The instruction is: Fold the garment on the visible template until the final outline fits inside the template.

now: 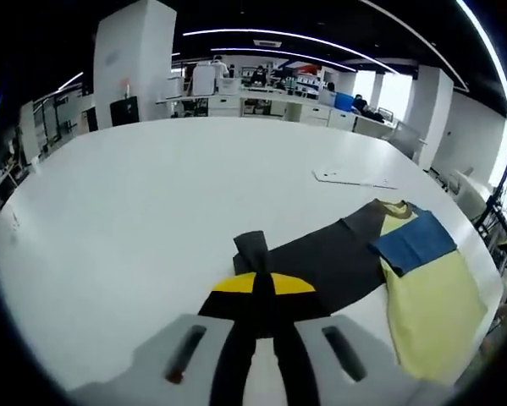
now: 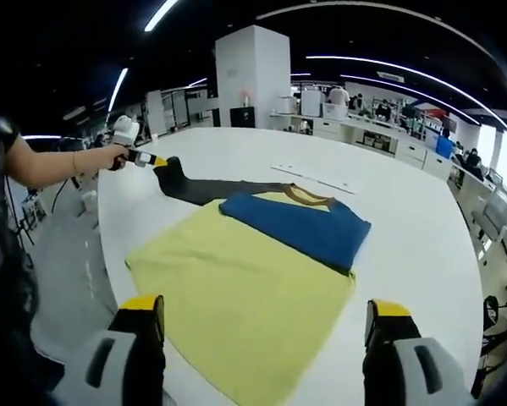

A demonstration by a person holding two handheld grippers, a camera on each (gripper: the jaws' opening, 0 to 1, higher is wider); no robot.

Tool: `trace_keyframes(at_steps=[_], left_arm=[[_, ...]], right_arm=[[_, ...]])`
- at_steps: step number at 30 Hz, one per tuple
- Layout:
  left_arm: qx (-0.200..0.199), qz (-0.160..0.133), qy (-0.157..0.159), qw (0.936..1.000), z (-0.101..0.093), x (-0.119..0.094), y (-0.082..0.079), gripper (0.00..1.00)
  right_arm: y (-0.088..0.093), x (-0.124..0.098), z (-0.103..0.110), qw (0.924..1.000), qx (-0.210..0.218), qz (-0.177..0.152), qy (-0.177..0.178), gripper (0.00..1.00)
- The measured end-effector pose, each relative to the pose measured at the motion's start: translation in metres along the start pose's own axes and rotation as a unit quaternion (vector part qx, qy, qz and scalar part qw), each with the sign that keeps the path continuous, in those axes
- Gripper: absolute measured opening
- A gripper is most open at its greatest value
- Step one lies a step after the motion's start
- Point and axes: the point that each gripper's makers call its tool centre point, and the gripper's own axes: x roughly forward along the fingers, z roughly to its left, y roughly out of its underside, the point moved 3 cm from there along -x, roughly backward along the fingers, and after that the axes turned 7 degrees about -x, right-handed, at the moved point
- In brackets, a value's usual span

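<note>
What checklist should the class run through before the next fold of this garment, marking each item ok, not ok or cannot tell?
1. Left tongs gripping the dark sleeve: ok, shut on its cuff.
2. Right tongs free to grasp: ok, open above the yellow body.
3. Sleeve pulled out straight: ok.
4. Blue panel lying flat: ok.
5. Whole garment on the white table: cannot tell, its near hem is hidden.
6. Template outline located: cannot tell.

Left tool [image 2: 162, 162] grips the garment's [image 2: 245, 296] dark sleeve [image 2: 211, 189]
</note>
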Motion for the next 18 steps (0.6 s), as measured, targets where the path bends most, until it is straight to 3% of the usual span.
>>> trace_keyframes(at_steps=[5, 18], left_arm=[[-0.001, -0.016, 0.025, 0.9996, -0.021, 0.003, -0.011, 0.01], [0.014, -0.022, 0.063, 0.9977, -0.066, 0.008, -0.027, 0.01]], right_arm=[[0.001, 0.0, 0.002, 1.0, -0.007, 0.001, -0.003, 0.99], [0.0, 0.002, 0.007, 0.9997, -0.019, -0.004, -0.018, 0.99]])
